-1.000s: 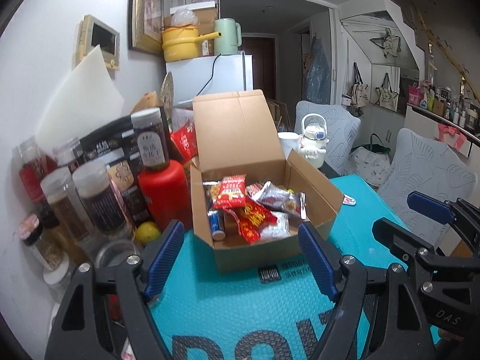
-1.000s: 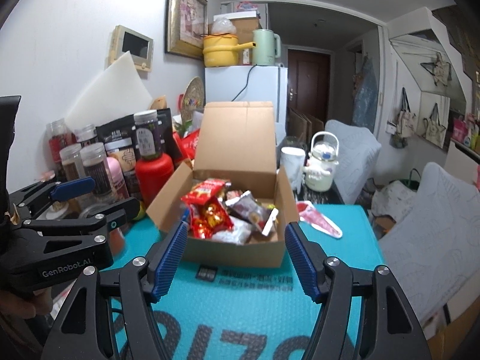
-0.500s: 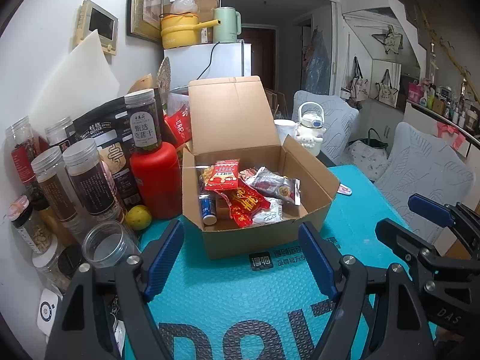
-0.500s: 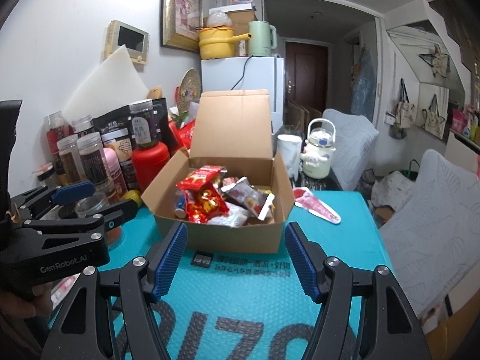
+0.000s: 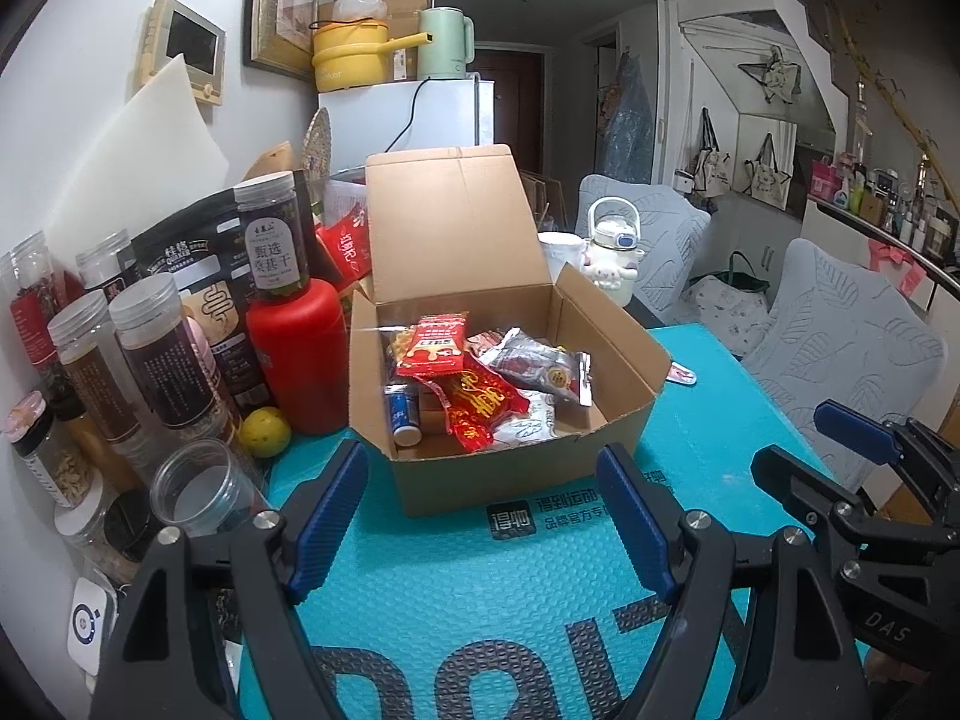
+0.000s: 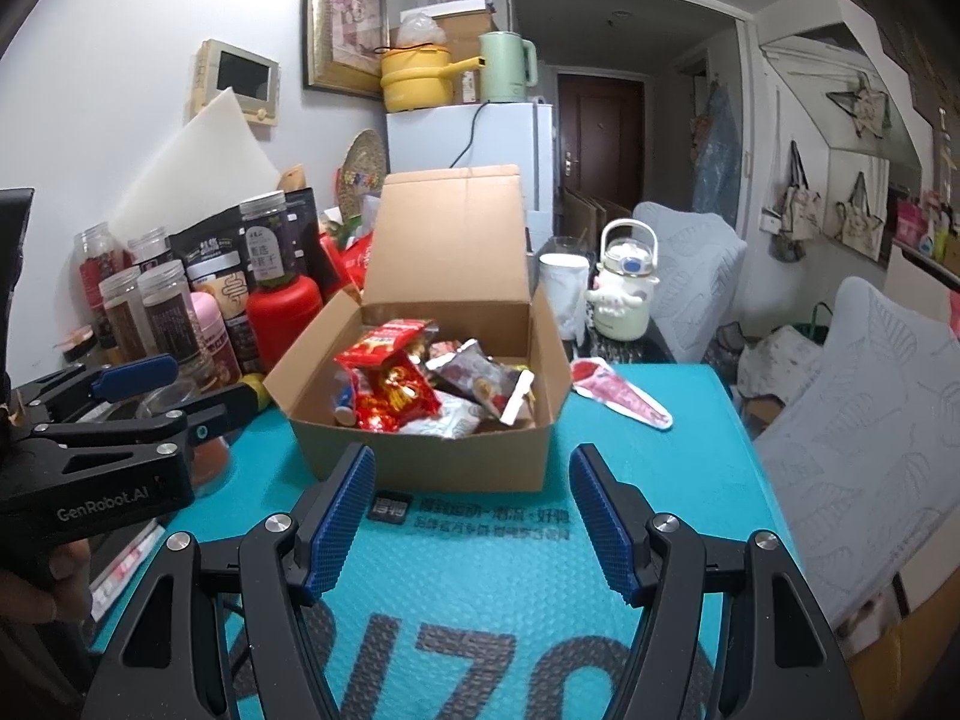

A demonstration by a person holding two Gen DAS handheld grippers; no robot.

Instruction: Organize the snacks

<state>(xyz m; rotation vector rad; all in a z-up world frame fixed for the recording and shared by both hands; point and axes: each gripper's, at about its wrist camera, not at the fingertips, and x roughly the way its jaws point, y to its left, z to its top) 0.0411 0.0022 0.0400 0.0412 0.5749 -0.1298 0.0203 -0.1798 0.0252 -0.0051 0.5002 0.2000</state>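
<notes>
Jaws of our left gripper (image 5: pixel 483 516) and right gripper (image 6: pixel 471 519) both wide, empty, low in frame over teal counter (image 6: pixel 660 480). Cardboard box (image 5: pixel 522 468) at frame centre, lid up, holds red snack packets (image 5: pixel 474 390), silver packet (image 5: pixel 540 363), small blue tube (image 5: pixel 401 414). We judge most snacks boxed; pink packet (image 6: pixel 618 399) lies right of box, still outside. Jars (image 5: pixel 156 354) crowd left.

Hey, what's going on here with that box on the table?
A person holds a two-finger gripper in each hand over a teal bubble mat. Both the left gripper and the right gripper are open and empty, aimed at an open brown cardboard box piled with red and silver snack packets. Nothing is picked up.
</notes>
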